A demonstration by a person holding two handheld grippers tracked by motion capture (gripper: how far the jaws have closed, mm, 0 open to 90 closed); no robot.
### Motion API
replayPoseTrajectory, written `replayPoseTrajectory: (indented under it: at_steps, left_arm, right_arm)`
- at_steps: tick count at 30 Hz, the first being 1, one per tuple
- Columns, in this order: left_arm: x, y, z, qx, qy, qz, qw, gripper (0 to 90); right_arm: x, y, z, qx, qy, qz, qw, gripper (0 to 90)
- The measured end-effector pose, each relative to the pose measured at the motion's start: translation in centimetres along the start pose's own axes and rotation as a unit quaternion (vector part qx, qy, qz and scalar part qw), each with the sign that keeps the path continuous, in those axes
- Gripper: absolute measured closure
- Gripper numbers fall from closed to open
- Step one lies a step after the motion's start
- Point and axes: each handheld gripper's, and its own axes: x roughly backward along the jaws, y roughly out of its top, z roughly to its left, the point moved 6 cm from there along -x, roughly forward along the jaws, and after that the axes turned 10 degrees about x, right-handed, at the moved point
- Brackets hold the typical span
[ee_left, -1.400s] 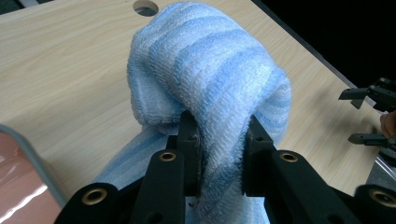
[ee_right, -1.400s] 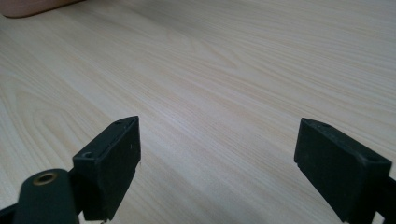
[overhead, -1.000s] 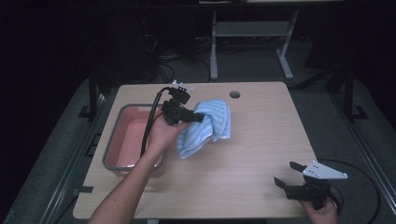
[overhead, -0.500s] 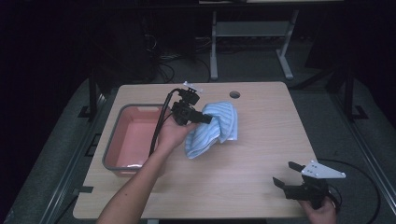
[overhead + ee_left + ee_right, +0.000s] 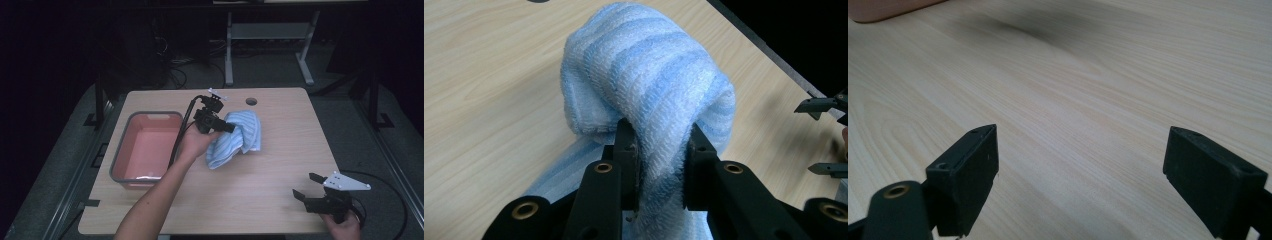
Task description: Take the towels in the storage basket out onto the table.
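Left gripper (image 5: 226,126) is clamped on a bunched fold of the towel (image 5: 239,137), which lies on the worktop (image 5: 260,200) just right of the tub (image 5: 131,145). Right gripper (image 5: 306,186) idles well apart, jaws spread. Risk: the thick, ribbed blue terry may slip free, since only one soft fold is pinched. The tub is rigid, smooth and pink.

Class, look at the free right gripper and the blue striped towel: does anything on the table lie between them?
Nothing visible does. Bare table lies between the open right gripper and the towel, which the left gripper already clamps. The pink tub sits on the towel's far side.
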Motion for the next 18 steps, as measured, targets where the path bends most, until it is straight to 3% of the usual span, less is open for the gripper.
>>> replayPoseTrajectory:
  at_steps: [10,18]
  left_arm:
    - [-2.2,0.2,-1.1,-0.009,0.005,0.014,0.9998,73.8]
    - [-2.9,0.3,-1.6,-0.01,0.002,0.015,0.9998,73.7]
  right_arm:
    - [0.0,0.0,0.0,0.002,0.0,-0.001,1.0,14.2]
    - [0.1,0.0,0.0,0.0,-0.001,-0.001,1.0,14.1]
